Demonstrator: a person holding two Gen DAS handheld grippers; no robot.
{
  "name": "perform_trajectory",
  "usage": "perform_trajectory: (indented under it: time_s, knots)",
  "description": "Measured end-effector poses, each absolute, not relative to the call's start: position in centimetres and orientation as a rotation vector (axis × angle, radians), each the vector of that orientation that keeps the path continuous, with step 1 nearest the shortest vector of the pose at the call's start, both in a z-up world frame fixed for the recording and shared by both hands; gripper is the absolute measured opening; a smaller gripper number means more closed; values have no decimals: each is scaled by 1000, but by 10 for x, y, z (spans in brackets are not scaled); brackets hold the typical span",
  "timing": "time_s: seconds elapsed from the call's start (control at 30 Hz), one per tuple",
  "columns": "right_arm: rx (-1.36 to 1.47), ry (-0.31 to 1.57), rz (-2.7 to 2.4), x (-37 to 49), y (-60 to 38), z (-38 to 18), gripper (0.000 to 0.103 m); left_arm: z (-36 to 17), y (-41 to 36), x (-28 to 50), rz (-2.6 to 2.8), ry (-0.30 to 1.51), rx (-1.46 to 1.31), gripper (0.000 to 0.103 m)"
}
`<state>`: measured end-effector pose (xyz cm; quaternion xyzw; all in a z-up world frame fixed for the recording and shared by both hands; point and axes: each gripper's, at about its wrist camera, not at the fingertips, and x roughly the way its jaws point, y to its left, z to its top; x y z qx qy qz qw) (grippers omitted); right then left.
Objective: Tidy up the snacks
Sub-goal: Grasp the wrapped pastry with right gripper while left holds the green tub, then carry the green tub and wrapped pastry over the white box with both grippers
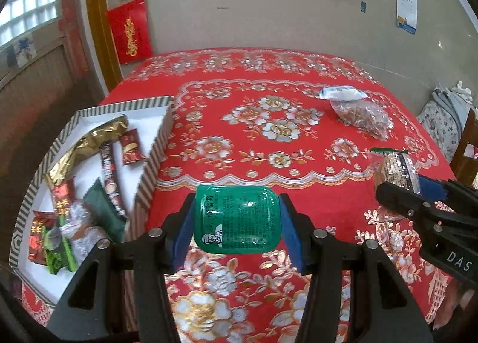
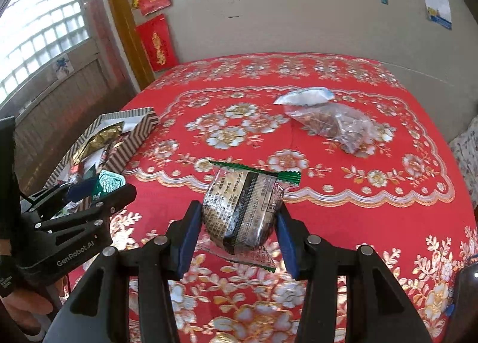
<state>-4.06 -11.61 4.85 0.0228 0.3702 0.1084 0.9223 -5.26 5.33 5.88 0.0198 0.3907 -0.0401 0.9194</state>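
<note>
While both grippers hang over a red floral tablecloth [image 1: 257,98], each holds a snack. Left gripper [image 1: 237,223], centre-bottom of left view, clamps a green cup [image 1: 237,219] btwn its blue pads. Right gripper [image 2: 237,222], centre-bottom of right view, grips a clear printed packet [image 2: 242,208] w/ green sealed ends. Striped box [image 1: 155,149], left side of left view, holds several wrapped snacks. Upper right in both views: clear bag [image 1: 363,114] of brown bits, just beside a white-blue packet [image 1: 342,92] on the cloth.
</note>
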Motion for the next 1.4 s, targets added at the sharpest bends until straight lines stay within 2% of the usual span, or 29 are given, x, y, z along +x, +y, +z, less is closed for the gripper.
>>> perform_trajectory:
  time_s: [1.4]
  knots:
    - [-132, 778, 483, -13, 57, 58, 48, 68, 193, -78, 154, 746, -89, 55]
